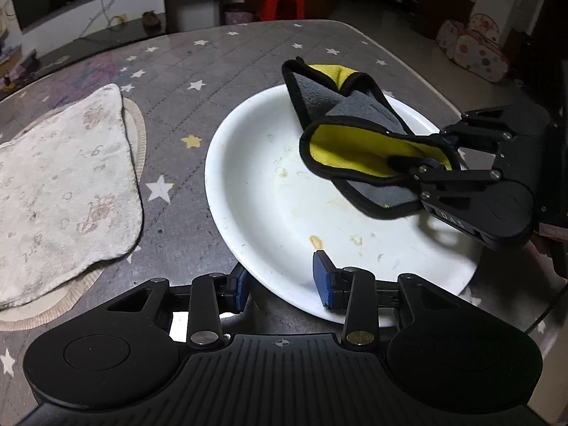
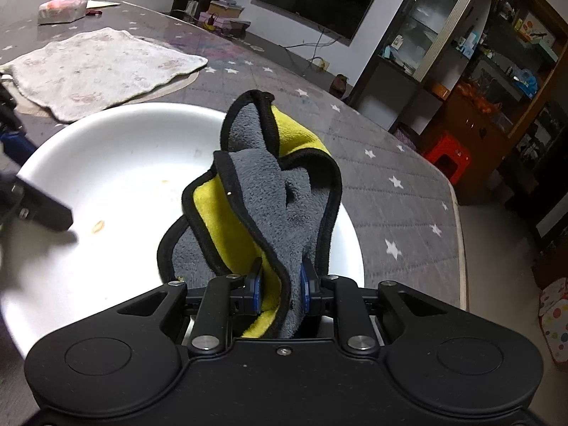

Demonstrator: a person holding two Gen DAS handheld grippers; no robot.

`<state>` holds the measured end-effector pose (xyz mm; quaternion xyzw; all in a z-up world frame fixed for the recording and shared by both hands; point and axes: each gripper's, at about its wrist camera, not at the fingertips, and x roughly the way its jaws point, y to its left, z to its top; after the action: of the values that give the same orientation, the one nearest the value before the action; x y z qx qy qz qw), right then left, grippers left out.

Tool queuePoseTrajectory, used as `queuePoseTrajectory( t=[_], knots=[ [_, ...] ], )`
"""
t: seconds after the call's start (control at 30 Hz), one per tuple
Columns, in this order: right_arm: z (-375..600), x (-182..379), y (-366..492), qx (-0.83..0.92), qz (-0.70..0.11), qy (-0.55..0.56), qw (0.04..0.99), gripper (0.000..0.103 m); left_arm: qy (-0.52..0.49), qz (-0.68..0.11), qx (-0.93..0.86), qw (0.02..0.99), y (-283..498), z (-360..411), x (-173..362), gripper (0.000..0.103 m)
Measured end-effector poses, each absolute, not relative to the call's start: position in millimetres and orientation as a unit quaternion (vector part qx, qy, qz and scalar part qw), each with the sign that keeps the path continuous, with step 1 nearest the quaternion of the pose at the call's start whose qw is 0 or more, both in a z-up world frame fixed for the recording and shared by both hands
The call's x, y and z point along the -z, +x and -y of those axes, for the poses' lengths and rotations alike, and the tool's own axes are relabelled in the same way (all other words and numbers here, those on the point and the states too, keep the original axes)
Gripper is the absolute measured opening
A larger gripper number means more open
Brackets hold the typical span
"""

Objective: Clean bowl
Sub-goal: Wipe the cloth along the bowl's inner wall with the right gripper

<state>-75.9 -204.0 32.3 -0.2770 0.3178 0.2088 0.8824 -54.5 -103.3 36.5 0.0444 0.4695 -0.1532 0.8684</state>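
A wide white bowl (image 1: 269,191) sits on the grey star-patterned table, with small yellowish stains (image 1: 314,240) on its inner surface. My left gripper (image 1: 284,284) grips the bowl's near rim, one blue pad inside and one outside. My right gripper (image 2: 280,284) is shut on a folded grey and yellow cloth (image 2: 269,191) with black edging, held over the right side of the bowl (image 2: 106,184). In the left wrist view the right gripper (image 1: 431,154) comes in from the right with the cloth (image 1: 355,131) hanging above the bowl.
A pale patterned towel (image 1: 60,184) lies on a round mat left of the bowl; it also shows in the right wrist view (image 2: 96,67). A tissue pack (image 2: 62,7) sits at the table's far end. A red stool (image 1: 282,0) stands beyond the table.
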Motion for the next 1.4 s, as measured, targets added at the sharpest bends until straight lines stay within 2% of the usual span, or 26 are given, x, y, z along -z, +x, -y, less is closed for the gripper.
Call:
queuePoseTrajectory(
  t=[0.5, 1.4],
  knots=[
    [204, -33, -89, -0.214, -0.326, -0.275, 0.879, 0.021, 0.093, -0.487, 0.205, 0.844, -38, 93, -38, 0.039],
    [178, -30, -49, -0.234, -0.299, -0.257, 0.889, 0.021, 0.085, -0.472, 0.186, 0.858, -40, 96, -35, 0.044]
  ],
)
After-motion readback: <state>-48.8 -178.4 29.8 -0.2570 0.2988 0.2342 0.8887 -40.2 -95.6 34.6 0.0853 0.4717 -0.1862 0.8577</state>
